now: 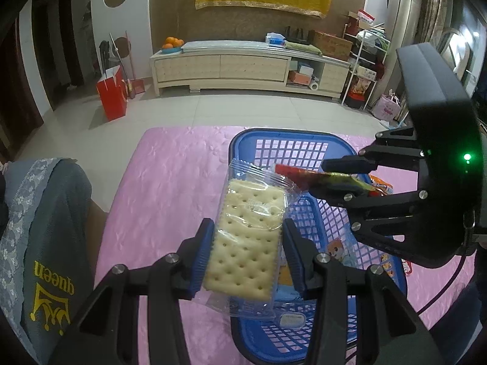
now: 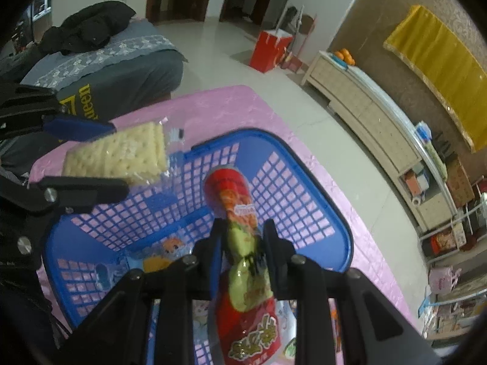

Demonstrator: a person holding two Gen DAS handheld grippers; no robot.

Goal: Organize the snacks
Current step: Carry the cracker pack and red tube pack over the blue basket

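Note:
My left gripper [image 1: 248,231] is shut on a clear-wrapped cracker pack [image 1: 243,237] and holds it above the near-left rim of the blue basket [image 1: 292,135]. My right gripper [image 2: 243,231] is shut on a red and green snack packet [image 2: 243,261] and holds it over the basket [image 2: 319,176]. In the left wrist view the right gripper [image 1: 325,176] comes in from the right with the red packet [image 1: 307,176]. In the right wrist view the left gripper [image 2: 118,161] holds the crackers [image 2: 121,155] at the left. Several snack packets [image 2: 170,252] lie in the basket.
The basket sits on a pink cloth-covered table [image 1: 164,182]. A grey-covered seat with a "queen" print [image 1: 48,243] stands at the table's left. A low cabinet [image 1: 243,67] and a red bag [image 1: 112,94] stand across the tiled floor.

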